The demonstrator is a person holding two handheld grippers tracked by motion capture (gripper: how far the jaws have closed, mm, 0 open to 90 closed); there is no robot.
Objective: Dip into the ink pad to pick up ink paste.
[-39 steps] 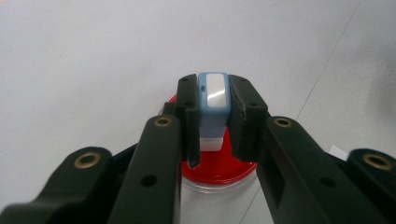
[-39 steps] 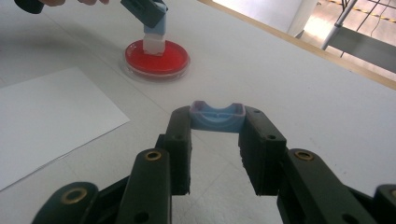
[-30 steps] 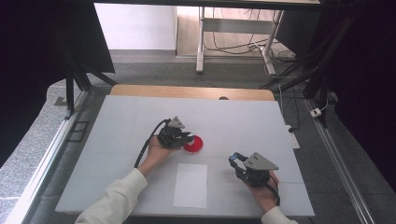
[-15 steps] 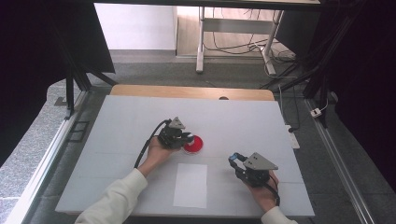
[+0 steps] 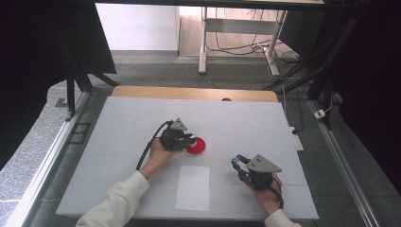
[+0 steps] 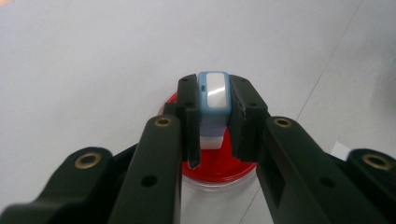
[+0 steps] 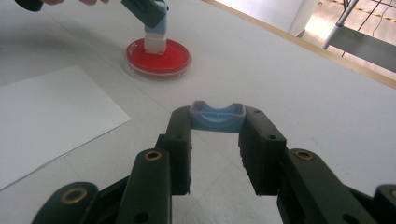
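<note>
Stamp (image 6: 213,100), blue-topped with a white base, sits pinched between the jaws of the left gripper (image 6: 213,116) and pressed onto the red ink pad (image 7: 159,58), while the right gripper (image 7: 217,126), apart near the white paper (image 5: 193,187), clamps a blue cap (image 7: 217,116).

The desk (image 5: 118,127) surface is largely unobstructed. Three items occupy its near-centre zone: the red dish (image 5: 196,147), the white sheet (image 5: 193,187) lying flat just in front of it, and the two grippers. The left gripper (image 5: 189,140) stands over the dish, blocking approach from the left side. The right gripper (image 5: 238,163) sits right of the sheet, well apart from the dish; an open lane runs between them. The sheet poses no height obstacle. The far half of the desk and both side margins are free for passage.
</note>
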